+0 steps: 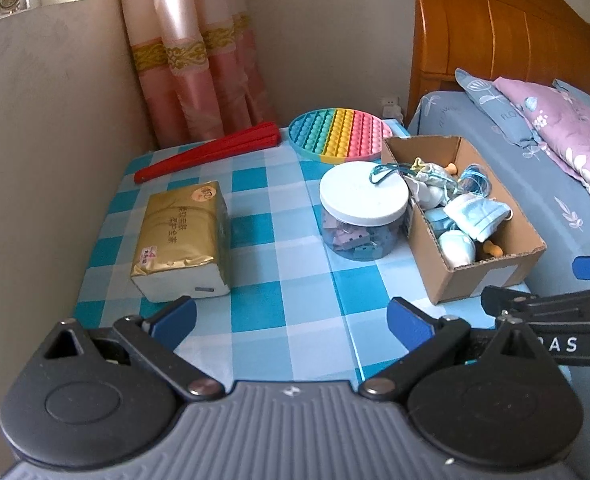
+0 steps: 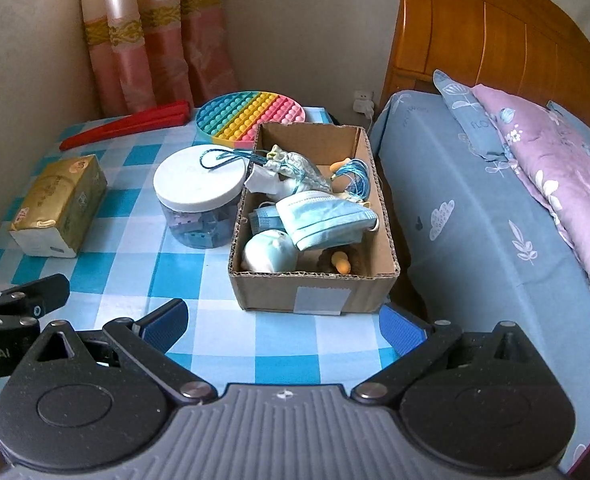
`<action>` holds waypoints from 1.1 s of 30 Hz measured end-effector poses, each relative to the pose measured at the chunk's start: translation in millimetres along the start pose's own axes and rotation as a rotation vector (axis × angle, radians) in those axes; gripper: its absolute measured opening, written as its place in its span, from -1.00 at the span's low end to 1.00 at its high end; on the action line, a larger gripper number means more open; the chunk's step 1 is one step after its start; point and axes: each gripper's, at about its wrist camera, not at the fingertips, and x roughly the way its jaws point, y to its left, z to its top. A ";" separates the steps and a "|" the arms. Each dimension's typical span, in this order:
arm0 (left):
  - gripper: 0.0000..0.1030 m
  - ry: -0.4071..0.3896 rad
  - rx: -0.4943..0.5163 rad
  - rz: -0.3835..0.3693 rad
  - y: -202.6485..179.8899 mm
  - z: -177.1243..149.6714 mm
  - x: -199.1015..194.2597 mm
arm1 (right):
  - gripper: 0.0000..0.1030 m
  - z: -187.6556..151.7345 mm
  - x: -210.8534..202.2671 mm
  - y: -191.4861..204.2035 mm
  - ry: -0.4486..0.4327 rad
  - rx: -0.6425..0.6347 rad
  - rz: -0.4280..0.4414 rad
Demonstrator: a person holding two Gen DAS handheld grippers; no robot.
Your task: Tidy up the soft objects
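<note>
- Left gripper (image 1: 291, 322): jaws spread wide, empty, hung over the near edge of the table (image 1: 279, 272) with its blue-and-white checked cloth.
- Gold tissue pack (image 1: 181, 240): lay on the table's left side, just ahead of the left finger pad.
- Red folded fan (image 1: 207, 152): lay along the far left edge, in front of the pink curtain (image 1: 199, 60).
- Rainbow pop-it disc (image 1: 339, 134): flat at the far edge, its rim touching or just behind the cardboard box.
- Clear jar with white lid (image 2: 199, 184): upright mid-table, holding small blue and purple pieces, just beside the box's left wall; a blue cord loop lay on the lid.
- Cardboard box (image 2: 315, 292): at the table's right edge, next to the bed (image 2: 475, 220). Inside: blue face masks (image 2: 323, 220), a pale blue round plush (image 2: 269, 256), blue cords, small orange pieces.
- Right gripper (image 2: 283, 326): jaws wide apart, empty, hung at the near edge right in front of the box.
- Pink floral pillow (image 2: 555, 160): on the bed, far right.
</note>
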 end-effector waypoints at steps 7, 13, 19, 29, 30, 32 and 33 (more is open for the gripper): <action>0.96 -0.002 -0.001 0.001 -0.8 0.2 -2.5 | 1.00 0.2 -4.3 -1.2 -0.010 0.001 0.000; 0.96 -0.001 0.000 0.001 -1.1 1.0 -2.7 | 1.00 0.3 -5.4 -2.9 -0.014 0.006 0.003; 0.96 -0.002 -0.004 -0.002 -1.4 1.4 -4.1 | 1.00 0.8 -5.7 -3.0 -0.017 0.004 0.003; 0.96 -0.003 -0.007 -0.006 -0.8 1.6 -4.8 | 1.00 1.4 -5.9 -2.2 -0.020 0.001 0.003; 0.96 -0.002 -0.007 -0.006 -0.8 1.6 -4.9 | 1.00 1.4 -6.2 -2.1 -0.021 0.001 0.003; 0.96 -0.003 -0.008 -0.006 -0.6 1.6 -5.0 | 1.00 1.3 -6.2 -1.8 -0.021 0.001 0.004; 0.96 -0.003 -0.007 -0.007 -0.6 1.6 -4.9 | 1.00 1.3 -6.3 -1.8 -0.023 0.001 0.003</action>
